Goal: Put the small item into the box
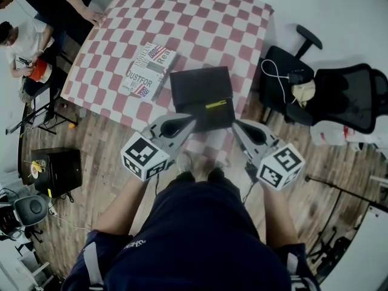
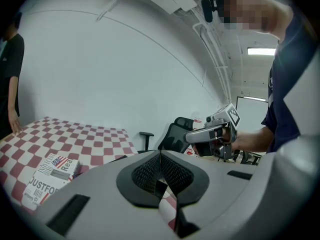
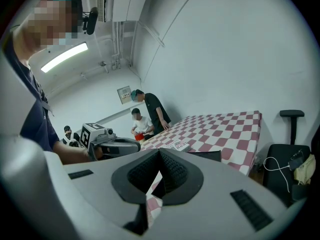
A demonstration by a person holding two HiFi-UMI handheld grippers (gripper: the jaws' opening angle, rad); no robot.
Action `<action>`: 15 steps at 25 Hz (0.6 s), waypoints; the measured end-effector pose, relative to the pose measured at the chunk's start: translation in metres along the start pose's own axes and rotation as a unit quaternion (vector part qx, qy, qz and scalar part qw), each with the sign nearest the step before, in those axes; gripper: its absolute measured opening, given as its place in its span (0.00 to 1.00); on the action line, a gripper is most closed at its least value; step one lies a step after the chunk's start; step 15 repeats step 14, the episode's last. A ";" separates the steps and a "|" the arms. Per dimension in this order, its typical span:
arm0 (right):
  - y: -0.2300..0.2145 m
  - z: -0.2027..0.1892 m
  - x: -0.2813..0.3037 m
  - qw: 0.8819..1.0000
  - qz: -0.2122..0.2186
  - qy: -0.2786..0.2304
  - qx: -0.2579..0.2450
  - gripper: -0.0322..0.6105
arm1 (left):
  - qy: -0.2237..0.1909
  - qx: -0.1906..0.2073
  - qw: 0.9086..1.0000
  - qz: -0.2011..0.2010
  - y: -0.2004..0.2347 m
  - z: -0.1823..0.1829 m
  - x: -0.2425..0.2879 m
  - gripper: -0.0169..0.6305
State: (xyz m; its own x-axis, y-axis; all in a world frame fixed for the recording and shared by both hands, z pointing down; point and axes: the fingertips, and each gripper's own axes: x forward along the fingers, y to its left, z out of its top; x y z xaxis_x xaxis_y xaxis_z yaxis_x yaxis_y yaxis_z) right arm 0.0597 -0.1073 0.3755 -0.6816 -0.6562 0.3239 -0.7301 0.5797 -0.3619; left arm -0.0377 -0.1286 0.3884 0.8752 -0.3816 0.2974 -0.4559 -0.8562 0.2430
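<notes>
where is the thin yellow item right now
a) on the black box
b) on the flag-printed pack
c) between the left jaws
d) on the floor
a: in the head view the thin yellow item lies on the near part of the black box.

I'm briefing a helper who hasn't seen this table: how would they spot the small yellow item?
Find the red-and-white checked table. Near its front edge lies a black box, right of a flag-printed pack. The small item is the thin yellow stick on the box's near right part, the only yellow thing on the table.
</notes>
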 end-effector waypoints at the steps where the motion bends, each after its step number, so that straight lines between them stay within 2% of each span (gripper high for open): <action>1: 0.000 0.000 0.000 1.000 0.000 0.001 0.000 0.07 | 0.000 -0.001 1.000 0.000 0.000 0.000 0.000 0.08; 15: -0.003 -0.003 0.007 1.000 0.005 0.010 0.000 0.07 | 0.003 -0.007 1.000 0.002 0.005 -0.005 0.004 0.08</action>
